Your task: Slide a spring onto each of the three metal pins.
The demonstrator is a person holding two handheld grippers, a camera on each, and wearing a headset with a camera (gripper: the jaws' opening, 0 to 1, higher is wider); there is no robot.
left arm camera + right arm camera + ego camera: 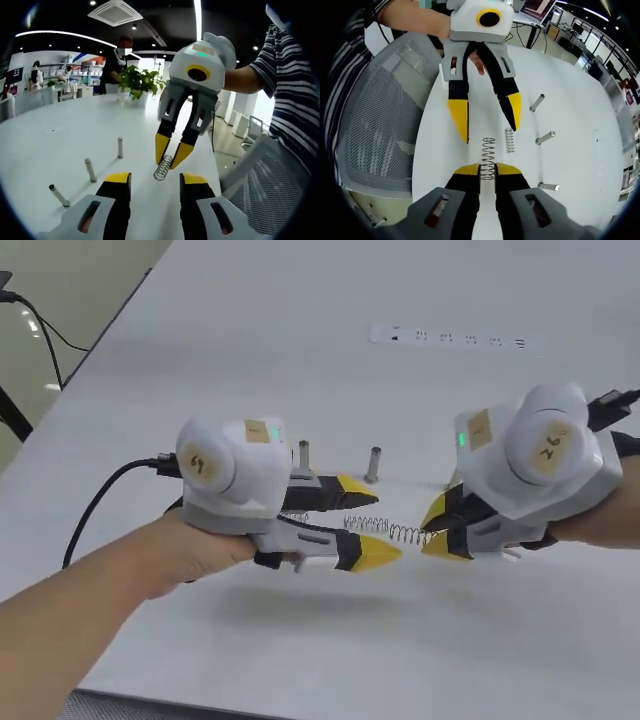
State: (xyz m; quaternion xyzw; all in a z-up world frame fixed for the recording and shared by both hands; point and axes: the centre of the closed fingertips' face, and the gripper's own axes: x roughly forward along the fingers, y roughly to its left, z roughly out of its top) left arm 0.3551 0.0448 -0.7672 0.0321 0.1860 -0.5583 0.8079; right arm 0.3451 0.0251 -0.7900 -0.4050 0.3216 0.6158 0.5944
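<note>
1. Head view – L gripper [368, 520] is held low-left over the white table [300, 340], jaws wide apart and gripping nothing. R gripper [437, 530] faces it from the right, jaws clamped on one end of a spring [390, 530]. The spring lies roughly level in the air, free end pointing into the L jaw gap. Two pins [374, 463] stand upright on the table just behind. A power strip [450, 338] sits at the far side.
2. Left gripper view – own jaws are apart. R gripper [170, 159] comes in from above w/ the spring [162, 167] hanging at its tips, just ahead of the gap. Three pins [90, 170] stand in a row to the left, all bare. A plant [137, 80] is at the back.
3. Right gripper view – own jaws are closed on the spring [488, 157]. L gripper [490, 135] is opposite, jaws spread either side of the spring's free end, no contact. A 2nd spring [509, 140] lies on the table – near the pins [545, 137], not on any. A mesh chair [385, 130] is at the left.
</note>
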